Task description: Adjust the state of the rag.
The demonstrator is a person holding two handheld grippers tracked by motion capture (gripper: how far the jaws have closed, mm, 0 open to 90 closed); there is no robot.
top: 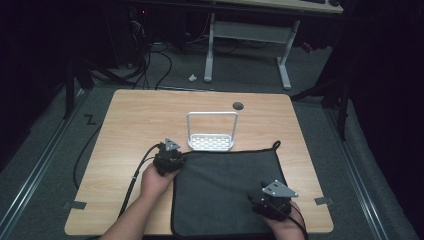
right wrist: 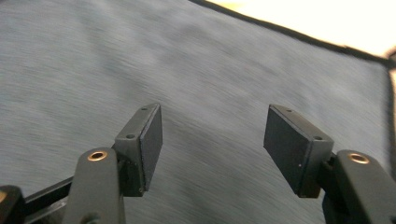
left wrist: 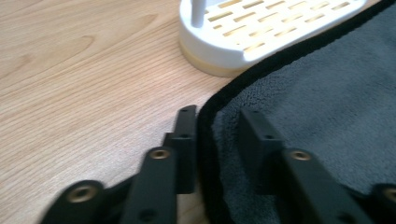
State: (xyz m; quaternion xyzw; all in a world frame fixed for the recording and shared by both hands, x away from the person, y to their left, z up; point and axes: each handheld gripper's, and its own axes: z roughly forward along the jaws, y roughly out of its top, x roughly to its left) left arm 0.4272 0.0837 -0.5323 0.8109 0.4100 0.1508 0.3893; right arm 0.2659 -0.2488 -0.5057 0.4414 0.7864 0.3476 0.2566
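A dark grey mat (top: 225, 185) with black trim lies flat on the near half of the wooden table (top: 140, 115). My left gripper (top: 176, 155) is at the mat's far left corner. In the left gripper view, that gripper (left wrist: 218, 116) straddles the trimmed edge of the mat (left wrist: 317, 102): one jaw is over the bare wood (left wrist: 70, 84) and the other over the cloth, with a gap between them and the cloth not pinched. My right gripper (top: 265, 196) hovers over the mat's near right part. In the right gripper view it (right wrist: 212, 126) stands open with only the mat (right wrist: 93, 56) below.
A white slotted rack (top: 212, 142) with a tall hoop handle stands just beyond the mat's far edge, close ahead of the left gripper (left wrist: 243, 42). A round cable hole (top: 238, 105) sits near the table's far edge. Another desk frame (top: 250, 30) stands behind.
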